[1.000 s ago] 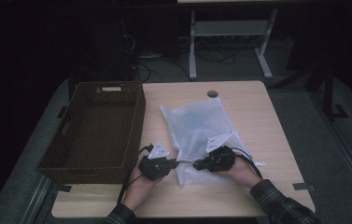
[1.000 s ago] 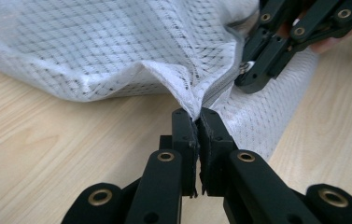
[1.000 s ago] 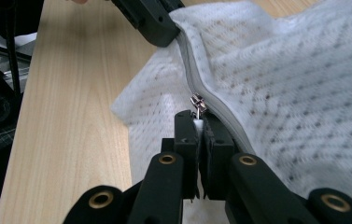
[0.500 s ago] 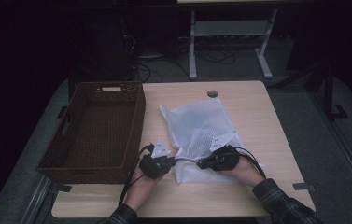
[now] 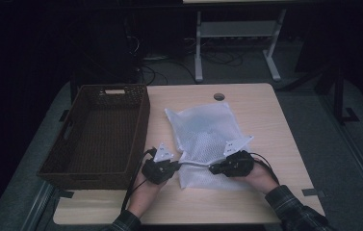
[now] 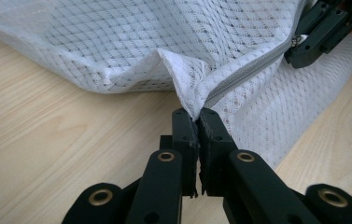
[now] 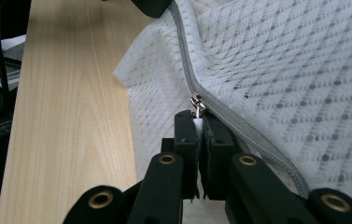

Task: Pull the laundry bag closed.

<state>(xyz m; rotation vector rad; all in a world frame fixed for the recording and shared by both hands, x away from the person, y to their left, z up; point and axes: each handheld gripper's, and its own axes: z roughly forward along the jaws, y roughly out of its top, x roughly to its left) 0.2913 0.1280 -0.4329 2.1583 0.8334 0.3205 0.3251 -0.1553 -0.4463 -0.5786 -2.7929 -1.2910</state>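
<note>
1. Woven brown basket (image 5: pixel 97 134) sits on the table (image 5: pixel 265 115), just beside the left tongs (image 5: pixel 175 166) on their outer side. Nothing visible inside it; interior is dark.
2. White mesh laundry bag (image 5: pixel 203 130) lies flat on the table, spreading away from both tongs, its near edge between them. Contents can't be told through the mesh.
3. Grey zipper (image 7: pixel 187 65) runs along the bag's near edge, from the left tongs across to the right tongs (image 5: pixel 213 169).
4. Left tongs: closed, pinching a corner of the mesh at the zipper's end. In the left gripper view (image 6: pixel 198 122) the fabric peaks up straight out of the tips.
5. Right tongs: closed on the small metal zipper pull (image 7: pixel 196 103), which stands right at the tips in the right gripper view (image 7: pixel 198 122). Slider sits on the grey tape just ahead of the tips.
6. The two tongs face each other tip to tip, near but apart, with a short stretch of zipper between them.
7. Right tongs also show at the top right corner of the left gripper view, on the zipper line.
8. Both hands rest low at the table's near edge.
</note>
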